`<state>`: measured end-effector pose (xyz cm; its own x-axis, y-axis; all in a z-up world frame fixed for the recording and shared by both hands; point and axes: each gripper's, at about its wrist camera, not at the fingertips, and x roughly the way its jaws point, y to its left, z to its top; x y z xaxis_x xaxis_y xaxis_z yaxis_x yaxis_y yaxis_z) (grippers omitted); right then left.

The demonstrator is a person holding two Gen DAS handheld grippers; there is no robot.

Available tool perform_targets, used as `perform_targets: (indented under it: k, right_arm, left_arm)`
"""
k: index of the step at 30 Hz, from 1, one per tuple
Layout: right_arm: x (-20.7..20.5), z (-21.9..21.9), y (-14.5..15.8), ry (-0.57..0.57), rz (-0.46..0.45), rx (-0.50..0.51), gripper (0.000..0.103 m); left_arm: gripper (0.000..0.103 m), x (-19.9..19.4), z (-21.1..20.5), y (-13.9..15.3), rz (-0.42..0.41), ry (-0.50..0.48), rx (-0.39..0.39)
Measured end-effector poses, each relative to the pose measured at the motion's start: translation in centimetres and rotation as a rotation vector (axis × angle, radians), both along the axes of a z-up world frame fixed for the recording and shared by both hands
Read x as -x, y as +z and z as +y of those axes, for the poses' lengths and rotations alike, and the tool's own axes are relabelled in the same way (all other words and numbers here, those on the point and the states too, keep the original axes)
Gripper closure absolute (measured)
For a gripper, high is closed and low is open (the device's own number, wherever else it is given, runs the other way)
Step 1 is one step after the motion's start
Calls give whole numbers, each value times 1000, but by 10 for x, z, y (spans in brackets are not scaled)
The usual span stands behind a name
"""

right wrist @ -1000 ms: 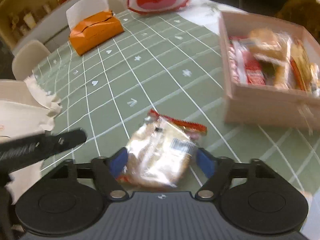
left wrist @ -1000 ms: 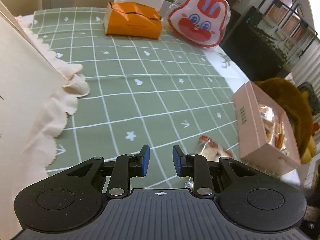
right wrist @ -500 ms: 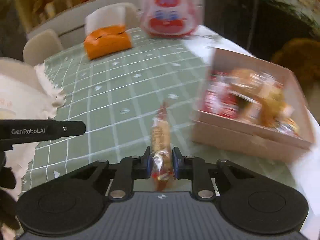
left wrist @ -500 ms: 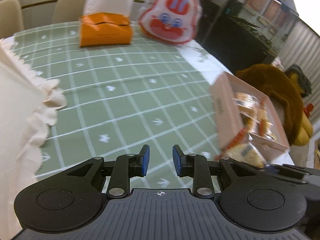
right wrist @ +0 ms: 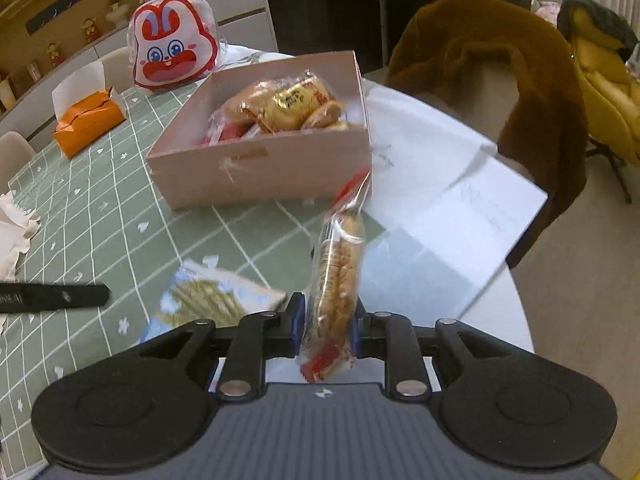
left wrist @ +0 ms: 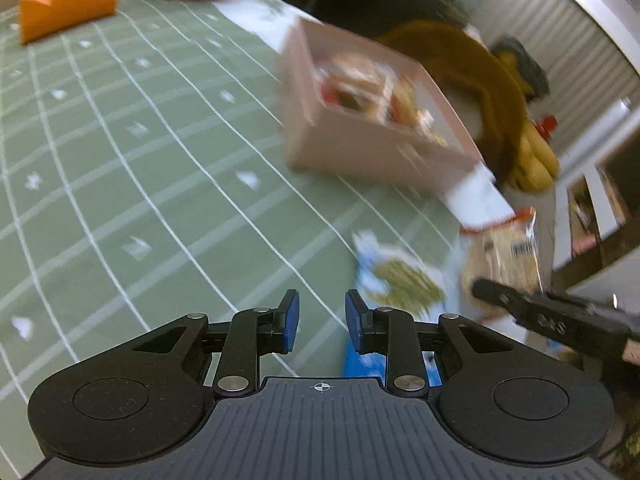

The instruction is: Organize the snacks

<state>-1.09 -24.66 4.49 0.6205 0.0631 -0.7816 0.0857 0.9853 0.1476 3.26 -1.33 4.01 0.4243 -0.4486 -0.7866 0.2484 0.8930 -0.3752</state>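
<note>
My right gripper is shut on a clear cracker packet with red ends and holds it edge-up above the table, short of the pink snack box. The box holds several wrapped snacks. A blue and white snack packet lies flat on the green cloth just left of my right gripper. In the left wrist view that blue packet lies just beyond my left gripper, which stands narrowly open and empty. The held cracker packet and the pink box also show there.
An orange tissue box and a red-and-white rabbit bag stand at the table's far side. A brown plush coat on a chair is beyond the box. White paper covers the table's right edge. Cream fabric lies at left.
My right gripper closed on the cracker packet, lifted it and carried it toward the pink box. My left gripper swung right and now faces the blue packet and the box.
</note>
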Motion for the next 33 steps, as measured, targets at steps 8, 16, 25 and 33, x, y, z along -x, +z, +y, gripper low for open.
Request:
perform_targets:
  k: [8,16,25,33]
  right_arm:
    - [10,3,-18,-49,18,62,44]
    - [19,-10,-25,-64,1,185,34]
    - [28,-24,-16,-18,-60,202,35]
    - [23,46,18,236,-238,176,35]
  left_arm:
    - [74,13,-3,-4,3,-9,-20]
    - [74,10,-5,-3,6,-10,-29]
    - [74,10,-13,-8,17,-30,-30]
    - [74,9,-6,-9,23,-1,-13]
